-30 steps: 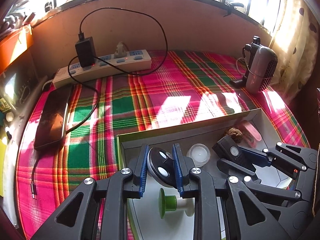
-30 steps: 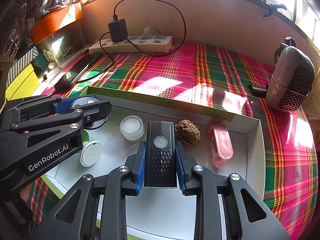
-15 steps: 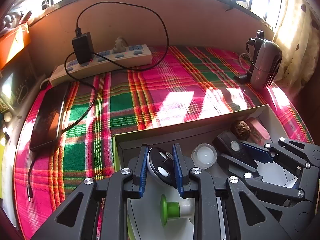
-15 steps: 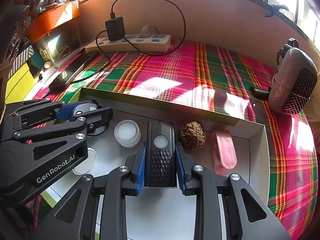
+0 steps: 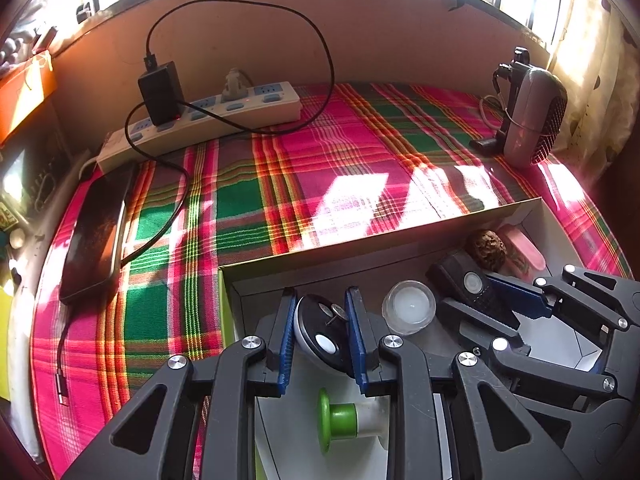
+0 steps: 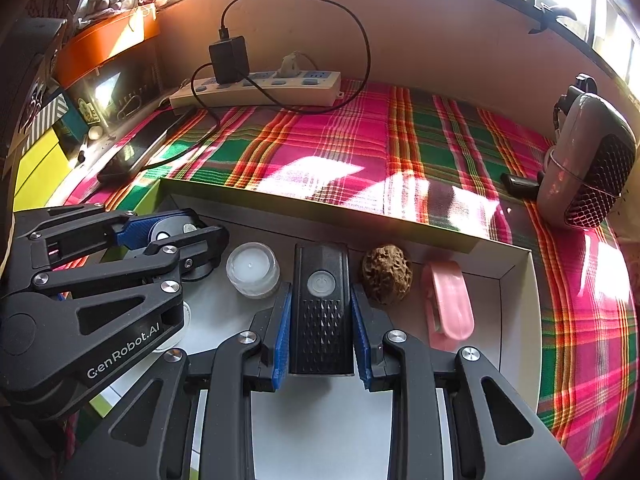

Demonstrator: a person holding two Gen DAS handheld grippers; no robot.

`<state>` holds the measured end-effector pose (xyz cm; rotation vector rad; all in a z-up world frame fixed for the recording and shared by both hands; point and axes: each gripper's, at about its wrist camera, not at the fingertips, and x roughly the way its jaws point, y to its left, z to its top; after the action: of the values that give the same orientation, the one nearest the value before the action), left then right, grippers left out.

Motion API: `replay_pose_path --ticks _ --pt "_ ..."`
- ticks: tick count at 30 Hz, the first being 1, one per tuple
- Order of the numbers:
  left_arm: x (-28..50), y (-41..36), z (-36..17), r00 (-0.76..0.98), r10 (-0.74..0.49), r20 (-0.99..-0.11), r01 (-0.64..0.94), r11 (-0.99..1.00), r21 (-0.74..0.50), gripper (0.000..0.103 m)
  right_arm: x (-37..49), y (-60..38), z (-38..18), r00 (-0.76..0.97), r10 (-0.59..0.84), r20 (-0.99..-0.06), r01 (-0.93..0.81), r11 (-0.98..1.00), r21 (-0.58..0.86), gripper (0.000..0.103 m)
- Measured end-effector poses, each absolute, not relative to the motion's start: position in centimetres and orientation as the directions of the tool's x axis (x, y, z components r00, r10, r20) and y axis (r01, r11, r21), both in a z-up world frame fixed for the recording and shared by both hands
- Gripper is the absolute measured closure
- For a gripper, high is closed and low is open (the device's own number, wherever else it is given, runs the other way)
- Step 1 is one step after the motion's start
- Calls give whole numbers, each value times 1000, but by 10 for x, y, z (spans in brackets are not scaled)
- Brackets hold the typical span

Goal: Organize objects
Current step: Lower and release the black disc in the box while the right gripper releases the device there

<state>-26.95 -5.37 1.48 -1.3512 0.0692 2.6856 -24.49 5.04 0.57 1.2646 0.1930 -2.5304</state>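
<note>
Across the lower half of both views sits the open cardboard box [image 6: 516, 276] on the plaid-covered bench [image 5: 320, 168], where I judge I'm setting items in a row: my right gripper [image 6: 320, 320] is clenched on the black device with a power button [image 6: 320, 304], and my left gripper [image 5: 320, 328], its jaws just easing apart, flanks the black round disc [image 5: 320, 332] at lower centre. Next I need to release and lift straight out, since the candle jar [image 6: 253, 270], walnut [image 6: 386, 274], pink clip [image 6: 450, 306] and green-capped spool [image 5: 344, 420] crowd close.
</note>
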Motion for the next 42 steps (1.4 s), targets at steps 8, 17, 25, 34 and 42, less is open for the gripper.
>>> replay_pose_path --ticks 8,17,25,34,42 --pt "-270 -54 15 -587 98 -804 -139 -990 -19 80 -246 50 5 -568 -197 -799 319 -948 7 75" --pt "-266 -54 16 -586 91 -805 -143 -990 -8 76 -242 52 8 -578 -195 -792 310 -951 8 74" --pt "-259 -57 23 -599 88 -796 -127 -992 -14 74 -235 56 12 -591 -197 -783 297 -955 16 65" --pt "-244 -60 36 -627 91 -774 -113 -993 -25 74 -225 58 19 -607 -196 -770 286 -958 19 65" --pt "-222 -60 46 -647 90 -757 -108 -994 -26 74 -209 61 29 -626 -203 -753 278 -960 28 65"
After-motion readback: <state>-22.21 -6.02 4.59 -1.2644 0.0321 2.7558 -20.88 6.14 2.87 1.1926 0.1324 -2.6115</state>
